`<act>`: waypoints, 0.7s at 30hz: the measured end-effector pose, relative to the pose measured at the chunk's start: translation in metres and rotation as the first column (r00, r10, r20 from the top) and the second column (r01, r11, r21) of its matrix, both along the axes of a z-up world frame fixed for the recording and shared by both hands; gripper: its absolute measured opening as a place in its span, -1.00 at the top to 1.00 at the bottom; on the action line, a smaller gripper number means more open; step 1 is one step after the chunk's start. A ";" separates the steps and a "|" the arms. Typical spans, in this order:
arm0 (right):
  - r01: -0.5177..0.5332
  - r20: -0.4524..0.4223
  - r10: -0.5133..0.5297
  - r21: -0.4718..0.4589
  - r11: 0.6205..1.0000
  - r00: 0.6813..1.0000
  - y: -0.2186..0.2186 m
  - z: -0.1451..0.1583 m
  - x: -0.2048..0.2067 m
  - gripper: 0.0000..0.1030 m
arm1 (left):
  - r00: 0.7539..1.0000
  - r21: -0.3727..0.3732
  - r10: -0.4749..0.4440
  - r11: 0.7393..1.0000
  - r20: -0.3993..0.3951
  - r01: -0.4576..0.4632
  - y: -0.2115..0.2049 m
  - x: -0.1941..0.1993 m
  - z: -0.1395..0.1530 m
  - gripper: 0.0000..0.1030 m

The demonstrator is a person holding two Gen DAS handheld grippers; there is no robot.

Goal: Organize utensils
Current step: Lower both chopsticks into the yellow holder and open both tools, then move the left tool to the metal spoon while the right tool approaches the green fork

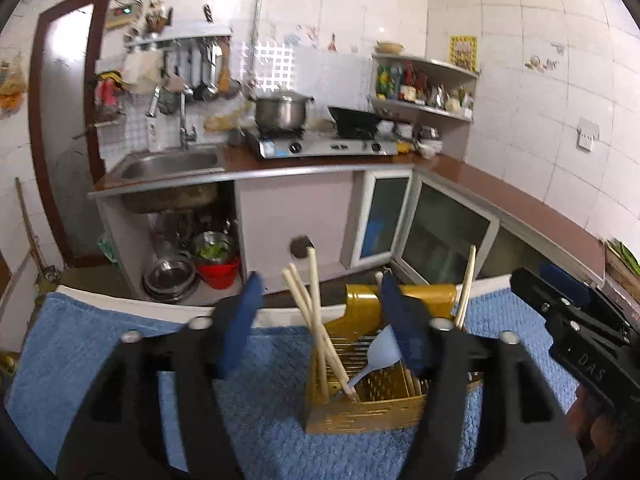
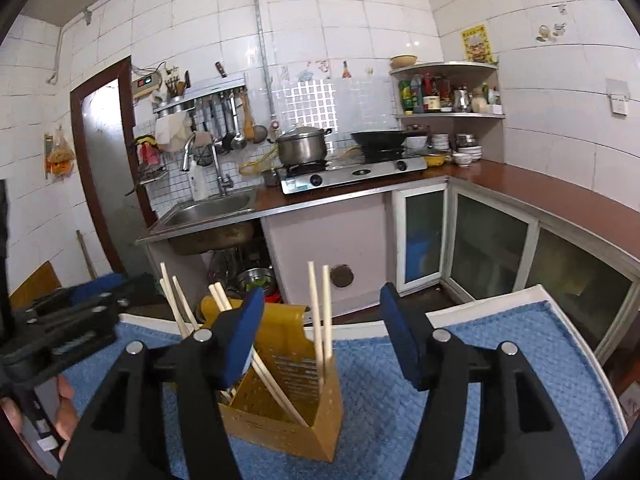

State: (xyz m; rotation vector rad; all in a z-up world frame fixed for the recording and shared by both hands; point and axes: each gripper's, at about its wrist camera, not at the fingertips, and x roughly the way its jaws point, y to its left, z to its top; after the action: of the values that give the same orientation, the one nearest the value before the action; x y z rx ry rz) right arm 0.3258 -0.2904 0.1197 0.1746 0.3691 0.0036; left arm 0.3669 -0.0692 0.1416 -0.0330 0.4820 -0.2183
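Hovering spread and empty, both the left gripper (image 1: 320, 320) and right gripper (image 2: 322, 334) should check the gold utensil caddy (image 1: 368, 404) at 6 o'clock: chopsticks (image 1: 316, 320) and blue spoon (image 1: 378, 354) sit inside.

A white table (image 2: 536, 294) is covered by a blue towel (image 2: 500, 364). A yellow utensil holder (image 2: 320, 412) is stood on the towel.

Gold slotted holder (image 1: 362, 408) stands upright holding chopsticks (image 1: 316, 320) and blue spoon (image 1: 380, 354).

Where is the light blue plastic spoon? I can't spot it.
Left wrist view, lower centre: the light blue plastic spoon stands inside the yellow perforated utensil holder, beside wooden chopsticks.
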 end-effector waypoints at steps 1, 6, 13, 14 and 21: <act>0.010 -0.003 -0.010 0.006 1.000 1.000 -0.002 0.003 -0.005 -0.22 | 1.000 0.002 0.003 1.000 -0.006 -0.003 0.003 -0.005 0.003 -0.50; 0.063 -0.051 -0.064 -0.023 0.998 0.997 -0.008 -0.002 -0.024 -0.49 | 0.998 0.009 0.034 0.999 -0.044 -0.033 0.019 -0.031 0.002 -0.83; 0.095 -0.162 -0.100 -0.036 0.995 0.982 -0.014 -0.048 -0.053 -0.56 | 0.984 0.001 0.056 0.998 -0.169 -0.056 0.045 -0.065 -0.045 -0.89; 0.090 -0.182 -0.095 -0.037 0.995 0.979 -0.014 -0.056 -0.055 -0.56 | 0.981 0.008 0.062 0.998 -0.185 -0.062 0.046 -0.069 -0.054 -0.89; 0.086 -0.290 -0.103 -0.073 0.994 0.951 -0.010 -0.117 -0.074 -0.56 | 0.945 0.036 0.067 0.998 -0.321 -0.059 0.048 -0.091 -0.114 -0.89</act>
State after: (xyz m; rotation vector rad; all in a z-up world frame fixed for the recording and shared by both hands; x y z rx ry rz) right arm 0.2520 -0.3008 0.0026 0.1339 0.6569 -0.1292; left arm 0.2754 -0.0212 0.0273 -0.0589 0.8092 -0.1435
